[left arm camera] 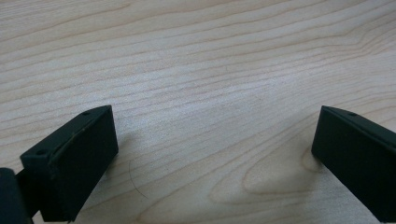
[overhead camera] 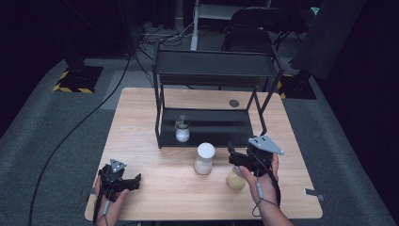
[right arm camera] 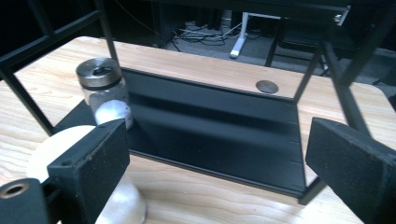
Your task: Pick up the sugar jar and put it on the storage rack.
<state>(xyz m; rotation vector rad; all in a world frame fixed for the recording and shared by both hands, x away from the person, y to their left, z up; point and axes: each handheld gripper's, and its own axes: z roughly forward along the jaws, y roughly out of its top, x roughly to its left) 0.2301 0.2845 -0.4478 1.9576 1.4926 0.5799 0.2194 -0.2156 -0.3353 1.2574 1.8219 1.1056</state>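
Inside, jar [overhead camera: 182, 128] with white powder [overhead camera: 182, 135].

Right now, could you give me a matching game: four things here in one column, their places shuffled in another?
1. metal-lidded jar
2. white-lidded jar
3. left claw
4. dark disc

A. far part of the table, behind the lower tier
B. lower tier of the shelf
C. near left corner of the table
D. bare table just in front of the shelf

Pairs: 1-B, 2-D, 3-C, 4-A
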